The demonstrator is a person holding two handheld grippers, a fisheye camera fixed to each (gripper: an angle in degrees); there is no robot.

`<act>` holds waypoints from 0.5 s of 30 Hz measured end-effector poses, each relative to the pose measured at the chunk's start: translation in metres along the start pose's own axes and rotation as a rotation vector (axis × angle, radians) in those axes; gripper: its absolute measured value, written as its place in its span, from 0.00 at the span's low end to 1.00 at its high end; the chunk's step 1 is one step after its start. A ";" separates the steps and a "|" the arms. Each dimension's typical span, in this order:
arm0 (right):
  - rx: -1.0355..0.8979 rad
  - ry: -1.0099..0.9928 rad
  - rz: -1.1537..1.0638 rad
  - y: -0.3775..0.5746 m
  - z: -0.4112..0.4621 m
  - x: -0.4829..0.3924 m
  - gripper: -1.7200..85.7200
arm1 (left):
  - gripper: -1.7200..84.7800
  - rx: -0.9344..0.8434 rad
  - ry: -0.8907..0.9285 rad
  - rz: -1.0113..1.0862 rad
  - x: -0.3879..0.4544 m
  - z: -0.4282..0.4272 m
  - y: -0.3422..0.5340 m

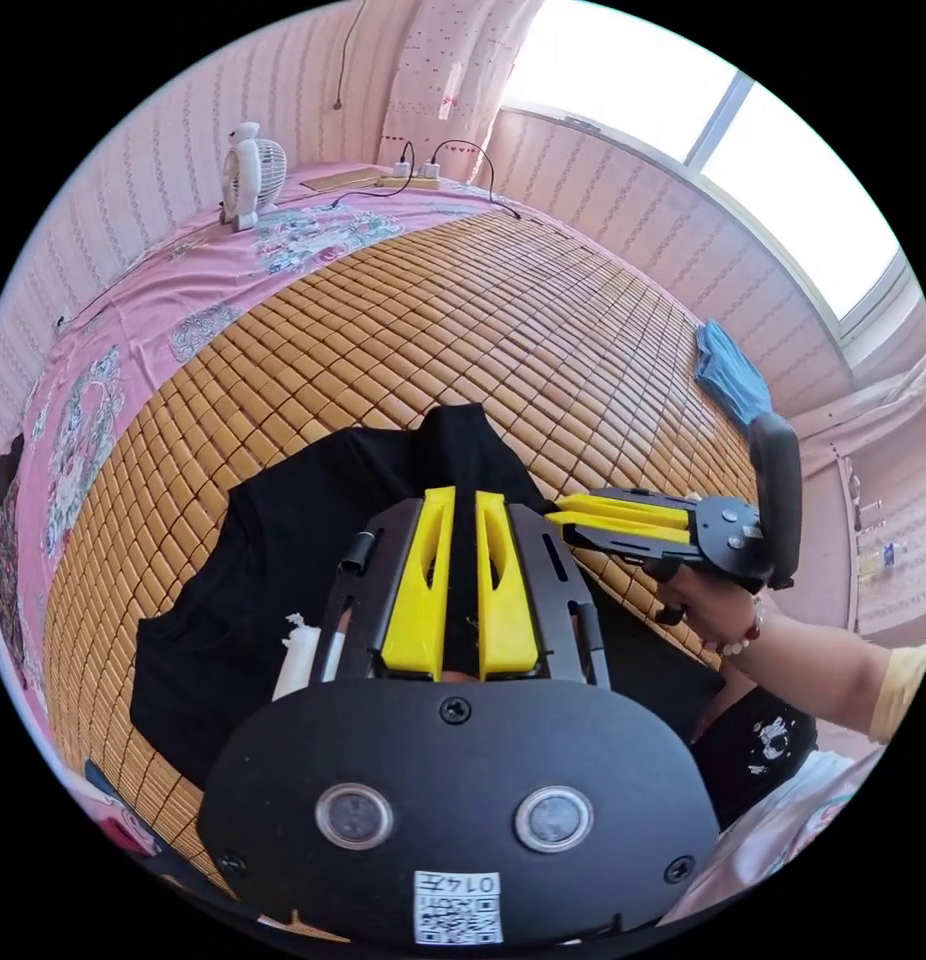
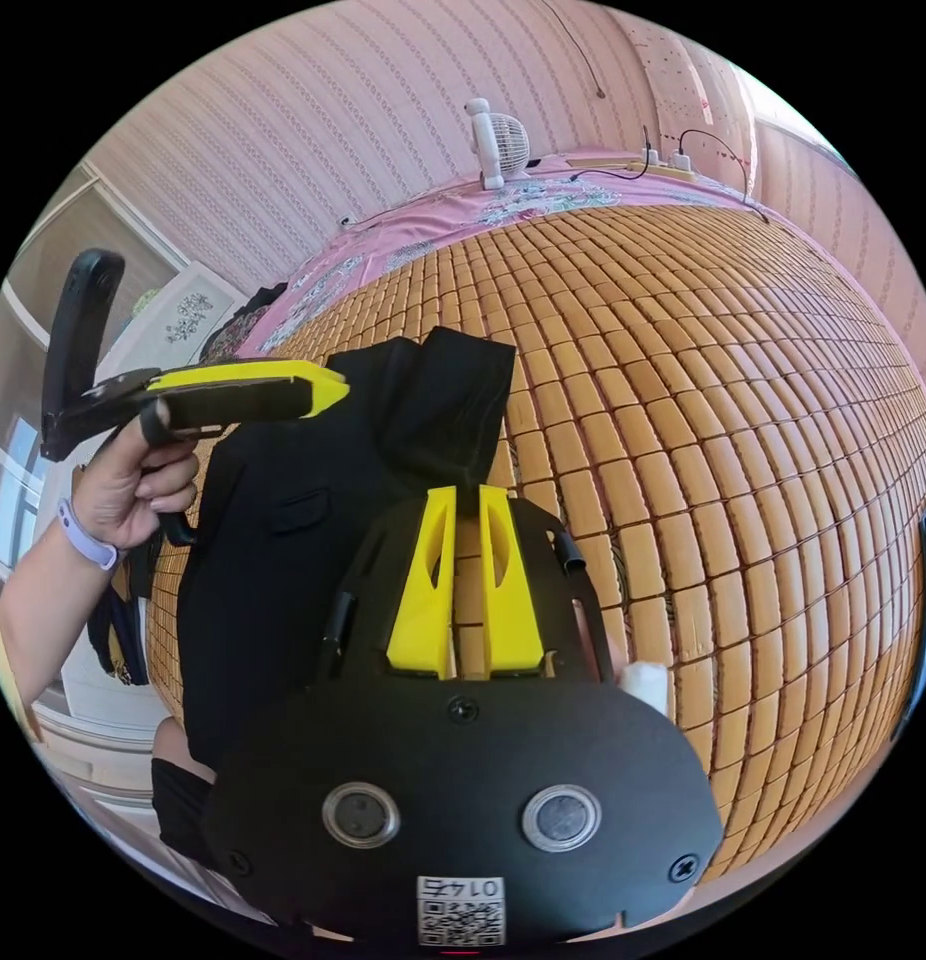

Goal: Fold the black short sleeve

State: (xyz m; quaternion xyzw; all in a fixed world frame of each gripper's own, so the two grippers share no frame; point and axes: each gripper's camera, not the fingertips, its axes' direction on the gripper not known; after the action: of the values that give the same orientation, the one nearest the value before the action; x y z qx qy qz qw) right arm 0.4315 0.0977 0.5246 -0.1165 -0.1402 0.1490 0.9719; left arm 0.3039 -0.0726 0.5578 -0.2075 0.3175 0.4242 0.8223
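Lying on the bamboo mat, black short sleeve under both nearly-closed tools.

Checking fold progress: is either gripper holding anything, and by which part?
Right gripper tips meet the sleeve hem of the black short-sleeve shirt; a pinch cannot be confirmed. Left gripper holds nothing.

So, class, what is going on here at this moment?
A person holds a yellow-jawed gripper in each hand over a black short-sleeve shirt spread on a bamboo mat on a bed. The right gripper has its narrow-set jaws at the edge of a sleeve. The left gripper hovers above the shirt's middle, jaws nearly together.
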 end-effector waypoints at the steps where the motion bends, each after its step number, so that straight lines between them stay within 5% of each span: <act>1: 0.001 0.001 -0.008 0.001 0.000 0.003 0.06 | 0.07 -0.003 -0.003 0.001 0.002 0.004 -0.006; 15: 0.024 -0.014 0.017 0.005 -0.006 0.030 0.05 | 0.03 -0.138 -0.168 0.023 0.042 0.067 -0.081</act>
State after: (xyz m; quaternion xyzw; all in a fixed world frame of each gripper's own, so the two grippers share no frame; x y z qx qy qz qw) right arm 0.4593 0.1110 0.5248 -0.1050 -0.1444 0.1598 0.9709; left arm 0.4130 -0.0531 0.5816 -0.2236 0.2198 0.4705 0.8248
